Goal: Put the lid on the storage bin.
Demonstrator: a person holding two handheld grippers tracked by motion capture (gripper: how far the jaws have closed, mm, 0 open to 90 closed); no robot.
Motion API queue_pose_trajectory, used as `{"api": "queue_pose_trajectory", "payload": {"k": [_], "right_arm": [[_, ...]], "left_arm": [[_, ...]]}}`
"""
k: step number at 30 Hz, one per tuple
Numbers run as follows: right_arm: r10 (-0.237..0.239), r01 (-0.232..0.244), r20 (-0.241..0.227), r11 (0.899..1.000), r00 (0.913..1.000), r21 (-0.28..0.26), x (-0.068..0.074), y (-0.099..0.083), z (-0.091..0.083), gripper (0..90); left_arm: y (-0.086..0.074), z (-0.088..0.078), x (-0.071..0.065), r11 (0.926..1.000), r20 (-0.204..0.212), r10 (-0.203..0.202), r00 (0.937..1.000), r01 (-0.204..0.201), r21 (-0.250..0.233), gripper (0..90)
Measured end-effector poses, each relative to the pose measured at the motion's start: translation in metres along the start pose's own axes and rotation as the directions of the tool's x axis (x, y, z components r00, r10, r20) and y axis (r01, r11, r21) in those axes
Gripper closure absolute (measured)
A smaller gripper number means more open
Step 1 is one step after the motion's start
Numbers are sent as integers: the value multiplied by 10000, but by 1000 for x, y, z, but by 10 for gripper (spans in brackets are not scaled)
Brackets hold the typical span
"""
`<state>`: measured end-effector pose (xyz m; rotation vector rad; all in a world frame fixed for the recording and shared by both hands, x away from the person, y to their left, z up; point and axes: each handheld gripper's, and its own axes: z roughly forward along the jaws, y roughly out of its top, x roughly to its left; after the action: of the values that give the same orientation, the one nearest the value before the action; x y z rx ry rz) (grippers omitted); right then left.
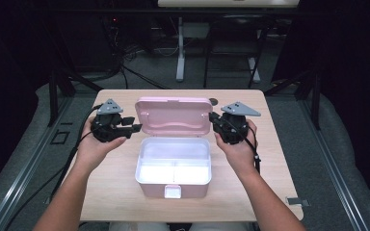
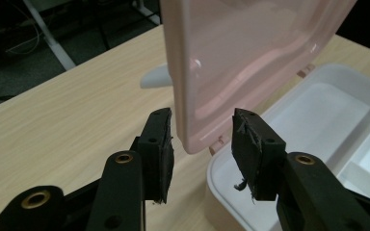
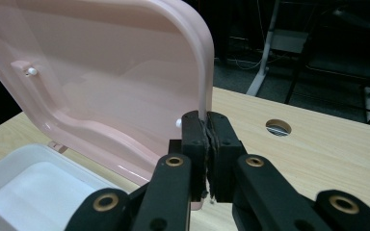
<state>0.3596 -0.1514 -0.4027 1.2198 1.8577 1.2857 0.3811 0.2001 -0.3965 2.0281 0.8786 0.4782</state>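
A white box (image 1: pixel 173 188) with a divided inside stands mid-table. Its pink lid (image 1: pixel 173 115) is raised upright at the back on its hinges. My right gripper (image 1: pixel 213 118) is shut on the lid's right edge; in the right gripper view the gripper (image 3: pixel 206 130) pinches that thin edge of the lid (image 3: pixel 101 86) above the box (image 3: pixel 29 192). My left gripper (image 1: pixel 136 124) is at the lid's left side. In the left gripper view it (image 2: pixel 201 149) stands open, its pads (image 2: pixel 163 144) on either side of the lid's (image 2: pixel 250 57) lower corner without pressing it, above the box (image 2: pixel 327 110).
The wooden table (image 1: pixel 115 192) has a round cable hole (image 1: pixel 214 101) behind the lid's right corner, also in the right gripper view (image 3: pixel 278 127). Beyond the table's far edge stand a white desk leg (image 1: pixel 180 53) and dark frames on the floor.
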Motion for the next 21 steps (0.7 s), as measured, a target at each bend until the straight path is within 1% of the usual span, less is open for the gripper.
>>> {"api": "queue_pose_trajectory", "payload": {"k": [3, 5, 8, 9, 11, 16, 18, 19, 21], "right_arm": [[-6, 6, 0, 10000, 10000, -3, 0, 0, 0, 871], [-1, 1, -6, 10000, 10000, -9, 0, 0, 0, 870], [-10, 10, -27, 10000, 10000, -3, 0, 0, -1, 871], [-27, 27, -33, 10000, 10000, -9, 0, 0, -1, 870], [-22, 22, -32, 10000, 10000, -6, 0, -1, -1, 870], [-43, 43, -43, 10000, 10000, -12, 1, -1, -2, 870], [-33, 33, -53, 10000, 10000, -9, 1, -1, -2, 869], [-29, 29, -73, 10000, 10000, -16, 1, -1, -2, 869], [-45, 45, -75, 10000, 10000, -33, 1, -1, -2, 869]], "left_arm": [[4, 0, 1, 9998, -266, -39, 9996, 34, -176, 590], [6, 0, 1, 9995, -295, -87, 9995, 78, -321, 590], [12, -1, -1, 9982, -456, -25, 9990, -2, -592, 599], [14, -2, -1, 9972, -461, -67, 9989, 32, -751, 604], [17, -3, -1, 9958, -528, -139, 9985, 90, -909, 622], [23, -3, -3, 9936, -499, -98, 9987, 41, -1128, 645], [24, -3, -4, 9911, -556, -99, 9984, 24, -1329, 667], [25, -3, -4, 9894, -553, -144, 9984, 63, -1454, 683], [25, -3, -3, 9878, -492, -220, 9985, 142, -1550, 707]]}}
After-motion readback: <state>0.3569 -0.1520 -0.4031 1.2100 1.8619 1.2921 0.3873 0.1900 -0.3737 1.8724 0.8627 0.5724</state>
